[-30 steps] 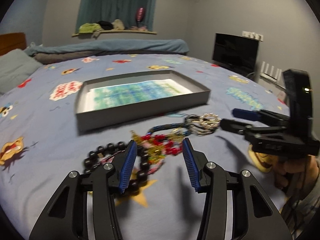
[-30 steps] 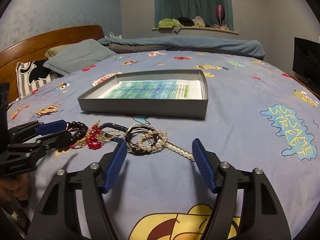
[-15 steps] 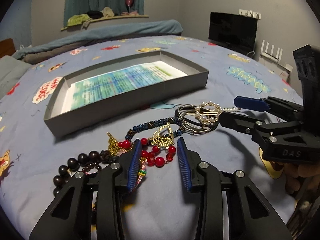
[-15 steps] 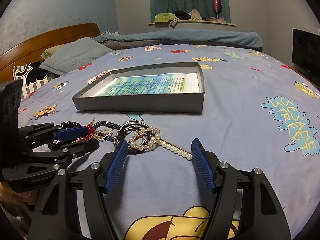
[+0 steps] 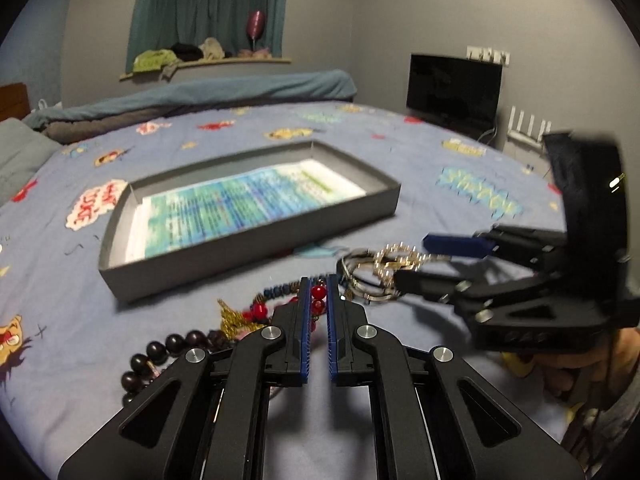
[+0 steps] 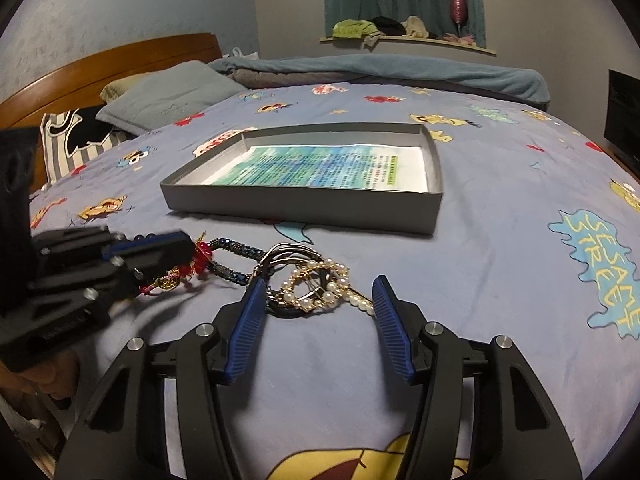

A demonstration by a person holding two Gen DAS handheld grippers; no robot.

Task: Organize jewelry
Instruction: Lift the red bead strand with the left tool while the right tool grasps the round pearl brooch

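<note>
The left hand-held gripper (image 5: 318, 292) is clamped on the red bead strand (image 5: 318, 293), which lies on the bed (image 5: 420, 152) in front of the grey box (image 6: 304, 204). The right hand-held gripper (image 6: 318, 300) is spread wide around the pearl ornament (image 6: 316, 288). Only the left wrist view shows the dark bead bracelet (image 5: 160, 354); only the right wrist view shows the pillows (image 6: 168, 94).

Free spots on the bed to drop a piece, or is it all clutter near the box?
Free: bedspread right of the grey box, toward the Sesame Street print; the box floor, holding only a printed sheet. Crowded: the strip in front of the box, where the jewelry pile and both hand-held grippers sit.
</note>
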